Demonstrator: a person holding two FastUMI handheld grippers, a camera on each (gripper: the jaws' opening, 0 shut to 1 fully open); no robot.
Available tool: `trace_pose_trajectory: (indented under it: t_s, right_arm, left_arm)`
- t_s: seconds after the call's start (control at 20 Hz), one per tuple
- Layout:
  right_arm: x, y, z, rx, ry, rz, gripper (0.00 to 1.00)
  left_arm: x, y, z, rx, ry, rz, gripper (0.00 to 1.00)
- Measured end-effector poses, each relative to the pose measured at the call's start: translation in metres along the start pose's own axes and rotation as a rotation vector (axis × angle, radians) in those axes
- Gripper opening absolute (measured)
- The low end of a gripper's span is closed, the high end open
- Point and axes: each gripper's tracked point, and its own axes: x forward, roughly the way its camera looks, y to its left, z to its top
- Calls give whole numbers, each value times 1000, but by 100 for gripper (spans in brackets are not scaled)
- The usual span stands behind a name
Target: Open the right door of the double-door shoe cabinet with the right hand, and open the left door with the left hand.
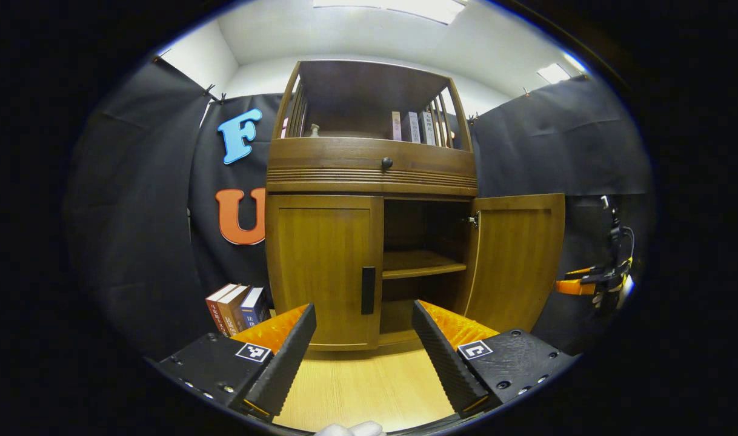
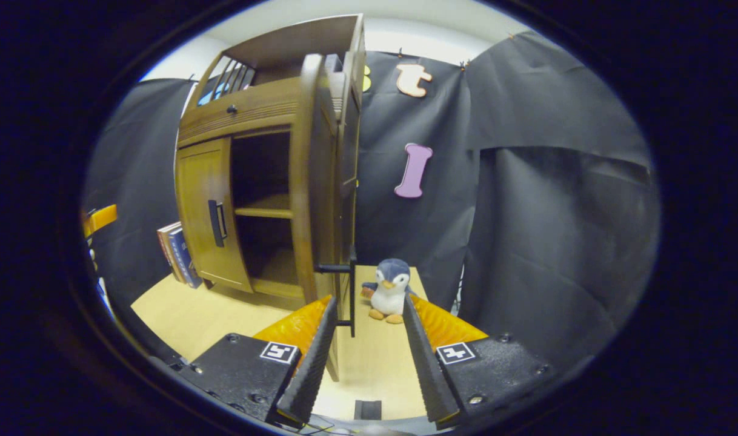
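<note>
We have the right door [image 1: 517,260] of the shoe cabinet [image 1: 369,206] swung wide open, while the left door [image 1: 323,272] sits shut, flush in its frame, its dark vertical handle [image 1: 368,290] at the inner edge beside the open bay.

Our left gripper [image 1: 364,351] has its fingers spread wide, holding nothing, lined up roughly with that handle but apart from it over the bare wooden floor [image 1: 363,387]. Our right gripper [image 2: 364,348] is also spread wide and empty; in the right gripper view the open door shows edge-on, with its handle [image 2: 346,290] just ahead of the fingertips, nearer the left finger (we cannot tell whether anything touches).

The main risk, as we judge it, is the left fingers arriving off-line and striking the door panel or slipping into the open bay rather than straddling the handle. The handle is thin and close to the door's free edge, so a poor grip could slide off as the door starts to swing.

For room: a row of books [image 1: 237,309] leans at the cabinet's left foot, right where the left door would sweep, so a full swing could be blocked or could topple them. The black cloth wall hangs close behind. On the right side, a plush penguin [image 2: 388,289] sits on the floor just beyond the open door, so pushing that door wider could knock it. The floor in front of the cabinet lies open for both hands.
</note>
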Motion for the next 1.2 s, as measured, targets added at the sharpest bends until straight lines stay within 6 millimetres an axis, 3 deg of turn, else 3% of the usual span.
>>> trace_pose_trajectory:
  t_s: [0.1, 0.3, 0.35, 0.4, 0.45, 0.5, 0.7, 0.75, 0.95, 1.2]
  right_arm:
    - [-16, 13, 18, -37, -42, -36, 70]
    - [-42, 60, 44, -27, -109, -59, 70]
    - [-42, 72, 46, -16, -114, -55, 74]
    - [-47, 87, 50, -6, -126, -48, 87]
    - [-46, 101, 56, 1, -138, -40, 100]
    - [-43, 113, 57, -3, -140, -36, 97]
    - [-34, 155, 46, 18, -136, -39, 100]
    - [-31, 163, 40, 25, -131, -37, 100]
    - [-21, 203, 28, 70, -110, -7, 100]
    - [-13, 210, 36, 46, -88, 30, 100]
  left_arm:
    - [0, 5, -2, 0, 2, -11, 96]
    - [-1, 14, -4, -1, 9, -30, 96]
    - [-2, 17, -4, 1, 10, -30, 100]
    - [-2, 19, -5, 1, 10, -30, 96]
    - [-2, 21, -6, 2, 12, -30, 100]
    - [-2, 23, -8, 2, 17, -28, 96]
    - [-5, 33, -11, 13, 22, -11, 100]
    - [-6, 37, -11, 20, 22, -1, 96]
    - [-1, 45, -19, 31, 33, 31, 96]
    - [26, 42, -33, 14, 59, 37, 96]
